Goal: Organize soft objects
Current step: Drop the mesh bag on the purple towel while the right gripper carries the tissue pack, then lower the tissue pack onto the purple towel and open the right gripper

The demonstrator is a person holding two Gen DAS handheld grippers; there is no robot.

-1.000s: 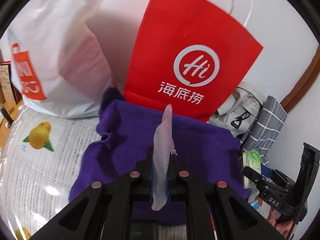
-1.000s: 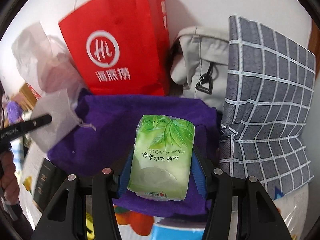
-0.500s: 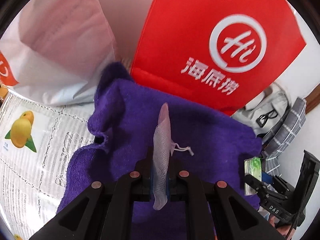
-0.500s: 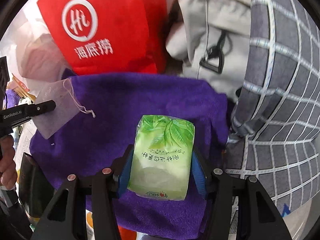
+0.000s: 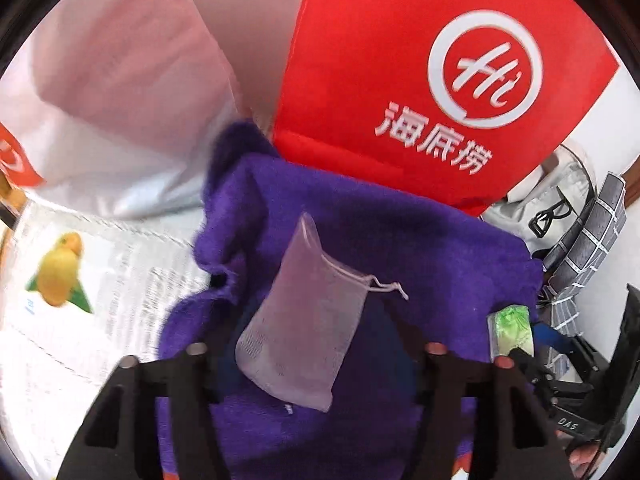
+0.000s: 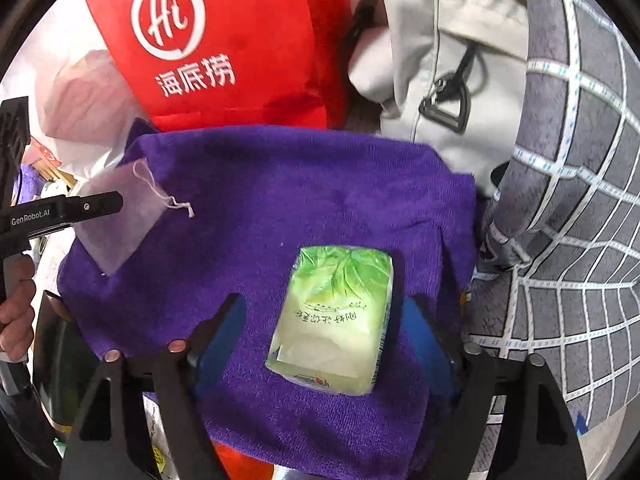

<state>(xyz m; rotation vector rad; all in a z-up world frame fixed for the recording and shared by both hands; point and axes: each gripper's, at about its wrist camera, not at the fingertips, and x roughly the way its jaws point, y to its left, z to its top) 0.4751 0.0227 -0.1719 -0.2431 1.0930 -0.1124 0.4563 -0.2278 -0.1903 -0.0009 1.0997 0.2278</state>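
The purple towel (image 6: 280,200) is fuzzy, matt terry cloth. On it lie a sheer mesh drawstring pouch (image 5: 304,312) and a tissue pack (image 6: 336,316) in glossy green plastic film. The far red paper bag (image 6: 224,40) looks smooth; the grid-patterned grey fabric (image 6: 568,160) is matt.

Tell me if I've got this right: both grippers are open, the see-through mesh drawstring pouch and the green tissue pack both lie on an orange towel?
Nearly. The towel is purple, not orange; the right wrist view shows it plainly. The rest holds: the see-through mesh drawstring pouch and the green tissue pack lie on it, and the left gripper and right gripper are open.
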